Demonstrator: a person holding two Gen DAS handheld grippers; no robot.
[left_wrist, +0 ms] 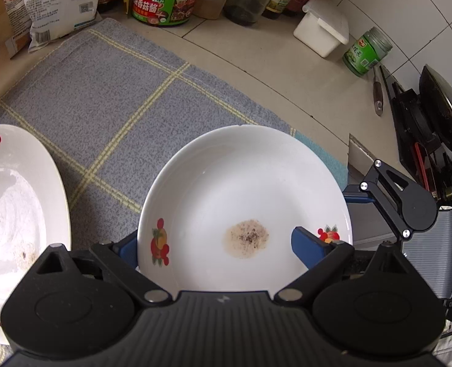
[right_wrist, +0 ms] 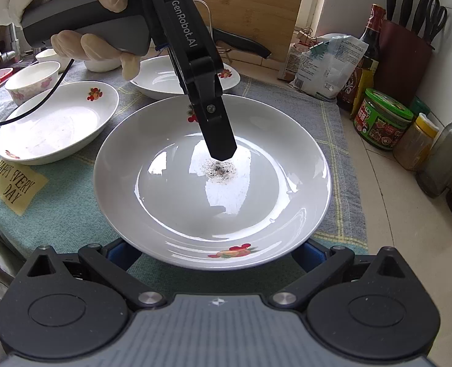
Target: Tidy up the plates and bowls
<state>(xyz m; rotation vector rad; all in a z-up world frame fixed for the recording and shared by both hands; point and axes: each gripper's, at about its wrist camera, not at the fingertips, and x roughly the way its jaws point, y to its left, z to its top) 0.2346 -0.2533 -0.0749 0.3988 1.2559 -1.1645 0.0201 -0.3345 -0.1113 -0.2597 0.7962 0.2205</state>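
Left claw (right_wrist: 222, 150) straddles plate (right_wrist: 213, 183) rim, grip unclear | right claw (left_wrist: 375, 183) wide under rim at 3 o'clock | plate mid-table (left_wrist: 256, 70) | other plates (right_wrist: 57, 125), bowls (right_wrist: 33, 79) unstacked, task early

Soiled plate (right_wrist: 213, 183) on cloth (right_wrist: 57, 214); second plate (right_wrist: 54, 125) left, jars (right_wrist: 382, 119) right.

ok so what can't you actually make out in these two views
- Left gripper: one finger is hidden under the plate in both views, so its hold is unclear.
- Right gripper: its fingertips are hidden beneath the plate's rim in the right wrist view.
- Second plate: cut off by the left edge of the left wrist view.
- Bowls: partly hidden behind the gloved hand in the right wrist view, so their count is unclear.
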